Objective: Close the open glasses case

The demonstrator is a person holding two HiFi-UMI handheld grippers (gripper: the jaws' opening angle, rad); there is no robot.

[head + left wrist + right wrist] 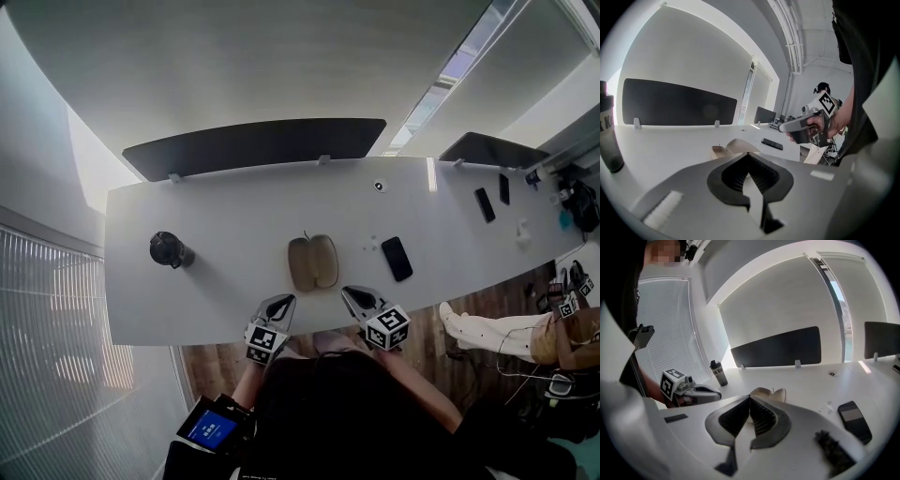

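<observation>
1. While both tools hung over the near edge of the table (216,211) at the bottom centre of the head view, the closing itself had not begun. The left gripper (284,301) had its jaws pressed together on nothing, and so did the right gripper (348,293).
2. Just beyond their tips, in the middle of the frame, the glasses case (312,262) lay open. Its two tan halves were spread side by side, and neither gripper touched it.
3. The step in hand looked like the approach. The next move would probably call for one tip to get under a half and swing it over, with the other tip steadying the second half.
4. A black phone (397,258) lay just right of the case, near the right gripper's path, and could be nudged. A dark bottle (170,249) stood well apart at the left.
5. Farther off, a dark divider panel (253,145) ran along the far edge. At the upper right lay two more phones (484,204). Nothing stood between the grippers and the case.
</observation>
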